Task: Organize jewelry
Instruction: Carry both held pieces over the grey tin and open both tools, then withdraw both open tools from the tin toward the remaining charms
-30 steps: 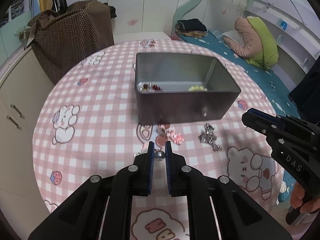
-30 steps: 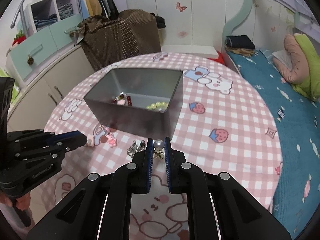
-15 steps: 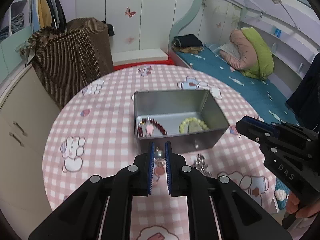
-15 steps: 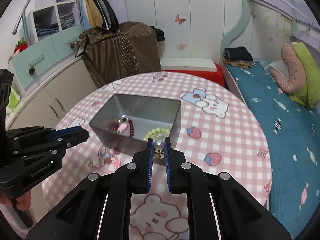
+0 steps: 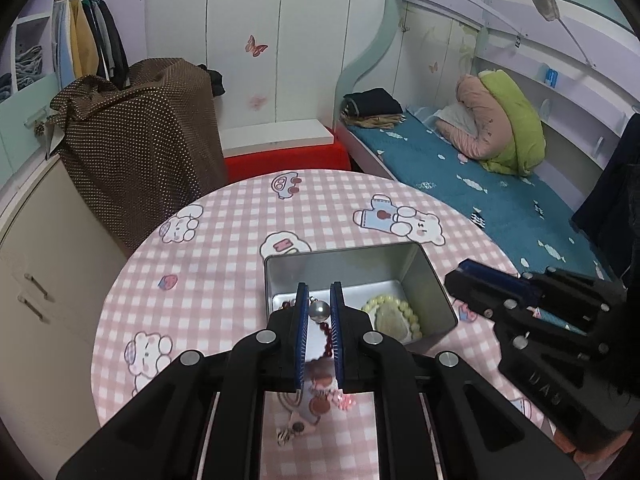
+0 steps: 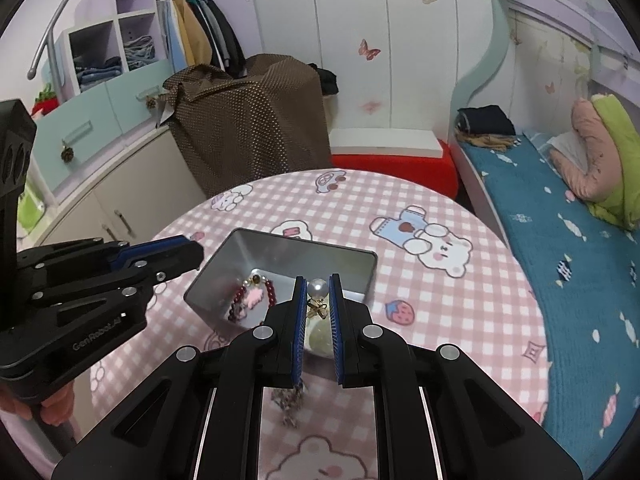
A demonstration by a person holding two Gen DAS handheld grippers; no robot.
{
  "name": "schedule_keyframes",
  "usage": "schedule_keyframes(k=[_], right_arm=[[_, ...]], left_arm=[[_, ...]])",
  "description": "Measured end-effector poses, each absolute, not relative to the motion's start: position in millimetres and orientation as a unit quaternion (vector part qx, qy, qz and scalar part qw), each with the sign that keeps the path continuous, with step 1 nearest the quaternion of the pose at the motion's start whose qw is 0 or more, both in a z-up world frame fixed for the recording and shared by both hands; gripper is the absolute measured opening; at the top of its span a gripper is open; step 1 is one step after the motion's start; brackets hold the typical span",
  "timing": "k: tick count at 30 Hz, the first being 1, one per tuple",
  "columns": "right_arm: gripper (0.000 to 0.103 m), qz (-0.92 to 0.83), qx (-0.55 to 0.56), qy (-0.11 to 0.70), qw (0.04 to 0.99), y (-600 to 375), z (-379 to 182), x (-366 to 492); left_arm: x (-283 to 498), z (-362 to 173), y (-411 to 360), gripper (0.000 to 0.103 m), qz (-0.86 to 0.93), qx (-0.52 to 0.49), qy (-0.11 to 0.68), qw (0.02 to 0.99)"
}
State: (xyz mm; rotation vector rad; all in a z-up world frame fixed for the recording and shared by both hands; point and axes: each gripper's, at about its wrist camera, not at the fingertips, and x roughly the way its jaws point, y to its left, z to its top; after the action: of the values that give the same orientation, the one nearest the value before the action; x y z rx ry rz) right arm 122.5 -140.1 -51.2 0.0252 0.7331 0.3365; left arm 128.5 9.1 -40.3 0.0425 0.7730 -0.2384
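Bedroom bench in pink check carried the tin [image 5: 434, 292]. Left gripper [image 5: 319, 312] pinched a silver bead [image 5: 319, 311], right gripper [image 6: 318, 287] a pearl earring [image 6: 318, 288]; both hung near the tin's near wall, the tin ahead and below their jaws.

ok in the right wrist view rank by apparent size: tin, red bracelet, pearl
1. tin
2. red bracelet
3. pearl, though it sits nearer the camera, clamped in the right gripper

A bedroom around my round table

I see a pink checked tablecloth [image 5: 224, 264], a brown dotted cover [image 5: 144, 136] far left, a red stool [image 6: 392, 164] beyond, and a teal bed [image 5: 480, 188] right.
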Motion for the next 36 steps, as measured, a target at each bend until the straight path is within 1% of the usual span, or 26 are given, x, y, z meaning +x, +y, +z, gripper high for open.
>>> schedule_keyframes(k=[10, 17, 18, 20, 21, 22, 32, 36], right_arm=[[0.012, 0.167, 0.006, 0.381, 0.909, -127.7, -68.6, 146.6], [0.014, 0.161, 0.004, 0.383, 0.909, -126.2, -71.4, 153.0], [0.017, 0.159, 0.004, 0.386, 0.909, -126.1, -71.5, 153.8], [0.044, 0.149, 0.006, 0.393, 0.907, -127.3, -72.6, 156.2], [0.059, 0.134, 0.005, 0.390, 0.911, -128.9, -72.6, 156.3], [0.067, 0.124, 0.002, 0.387, 0.914, -130.3, -72.6, 155.9], [0.067, 0.114, 0.010, 0.386, 0.916, -142.7, -70.6, 152.4], [0.067, 0.111, 0.011, 0.384, 0.916, -145.5, -68.6, 149.1]], left_arm=[[153.9, -62.2, 7.0, 0.009, -0.117, 0.017, 0.407, 0.906], [158.7, -66.5, 12.4, 0.010, -0.103, 0.019, 0.411, 0.906], [159.4, -67.2, 12.8, 0.012, -0.101, 0.021, 0.413, 0.905], [160.1, -68.3, 14.0, 0.037, -0.097, 0.021, 0.416, 0.904], [159.8, -68.2, 16.3, 0.039, -0.083, 0.022, 0.412, 0.907], [160.4, -67.8, 18.3, 0.043, -0.079, 0.022, 0.412, 0.908], [160.8, -69.0, 26.2, 0.049, -0.072, 0.010, 0.421, 0.904], [157.4, -68.1, 26.8, 0.050, -0.071, 0.009, 0.420, 0.905]])
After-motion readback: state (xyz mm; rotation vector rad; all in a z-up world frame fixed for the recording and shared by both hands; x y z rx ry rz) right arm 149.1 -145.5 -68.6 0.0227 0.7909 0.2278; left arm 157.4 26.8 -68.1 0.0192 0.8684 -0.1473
